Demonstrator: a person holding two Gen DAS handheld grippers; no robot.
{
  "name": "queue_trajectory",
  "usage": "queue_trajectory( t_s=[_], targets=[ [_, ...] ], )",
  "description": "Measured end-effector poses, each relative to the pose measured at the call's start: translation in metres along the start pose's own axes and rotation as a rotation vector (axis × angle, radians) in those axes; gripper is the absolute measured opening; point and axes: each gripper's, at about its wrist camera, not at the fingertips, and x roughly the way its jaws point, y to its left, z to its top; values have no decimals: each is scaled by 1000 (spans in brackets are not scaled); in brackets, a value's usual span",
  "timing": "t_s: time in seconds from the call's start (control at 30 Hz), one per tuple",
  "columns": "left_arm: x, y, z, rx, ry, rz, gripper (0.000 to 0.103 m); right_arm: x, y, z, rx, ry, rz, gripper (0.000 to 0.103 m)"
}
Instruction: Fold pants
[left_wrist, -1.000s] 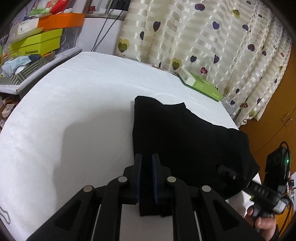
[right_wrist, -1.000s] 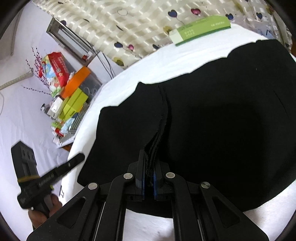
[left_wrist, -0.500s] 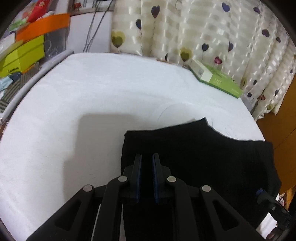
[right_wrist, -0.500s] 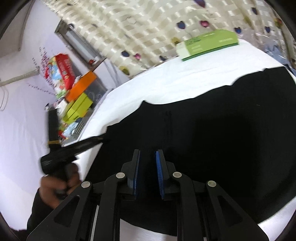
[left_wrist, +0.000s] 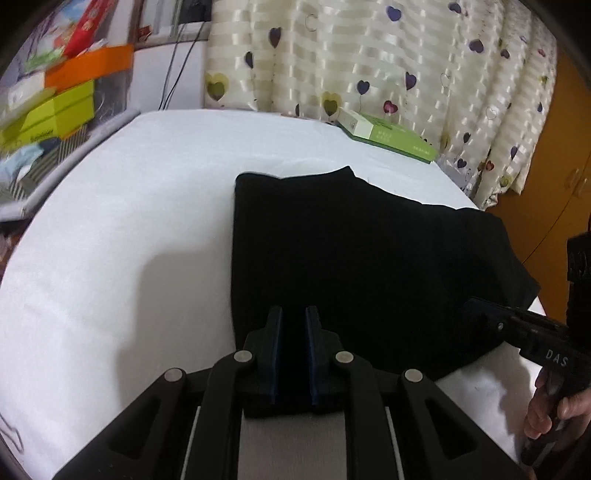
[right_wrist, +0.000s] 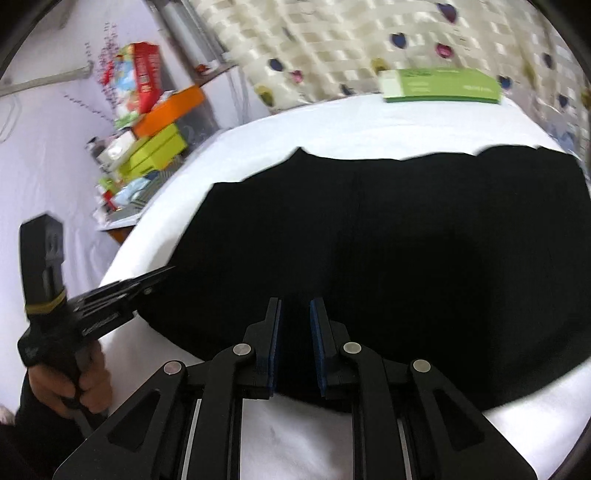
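The black pants (left_wrist: 351, 251) lie folded flat on the white bed sheet (left_wrist: 129, 221), and they fill the middle of the right wrist view (right_wrist: 406, 240). My left gripper (left_wrist: 293, 312) sits at their near left corner, jaws close together with black cloth between them. From the right wrist view it (right_wrist: 162, 275) reaches the pants' left edge, low over the sheet. My right gripper (right_wrist: 295, 304) is open over the near edge with nothing pinched. Its tip (left_wrist: 480, 310) shows at the pants' right end.
A green box (left_wrist: 388, 136) lies at the far edge by the heart-print curtain (left_wrist: 369, 66). Stacked orange and yellow-green boxes (left_wrist: 66, 99) crowd a shelf to the left. A wooden cabinet (left_wrist: 554, 166) stands at the right. A hand (right_wrist: 74, 387) holds each gripper handle.
My right gripper has opened and let go of the raised fold, which now lies flat. The left gripper's jaw gap looks unchanged while its view shifted over the pants.
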Motion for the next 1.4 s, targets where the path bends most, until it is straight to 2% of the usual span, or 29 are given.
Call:
queue_trajectory(
  t_s=[0.1, 0.13, 0.17, 0.3, 0.47, 0.53, 0.63, 0.73, 0.9, 1.1, 1.4],
  targets=[
    [-7, 5, -2, -35, -5, -10, 14, -18, -13, -9, 45, -24, 14, 27],
    [-8, 5, -3, -35, -10, -6, 14, -24, -19, -13, 57, -35, 7, 40],
    [-9, 6, -5, -37, -16, -5, 14, -33, -26, -19, 80, -55, -7, 47],
    [-7, 8, -9, -57, -30, -16, 15, -57, -48, -31, 169, -119, 36, 48],
    [-11, 12, -11, -76, -29, -20, 16, -74, -64, -36, 204, -133, -63, 48],
    [-14, 11, -13, -72, -23, 14, 26, -85, -76, -38, 238, -165, -77, 48],
    [-23, 6, -11, -75, -32, 12, 26, -97, -102, -41, 338, -203, -101, 48],
    [-29, -11, -7, -27, -66, -29, 26, -102, -128, -47, 457, -218, -86, 48],
    [-12, -27, -6, 17, -38, -5, 26, -108, -151, -55, 593, -258, -40, 50],
    [-6, -36, -5, 52, -40, 7, 26, -108, -157, -51, 632, -280, -34, 50],
    [4, -32, -9, 40, -14, 3, 26, -101, -172, -36, 671, -273, -61, 50]
  ],
)
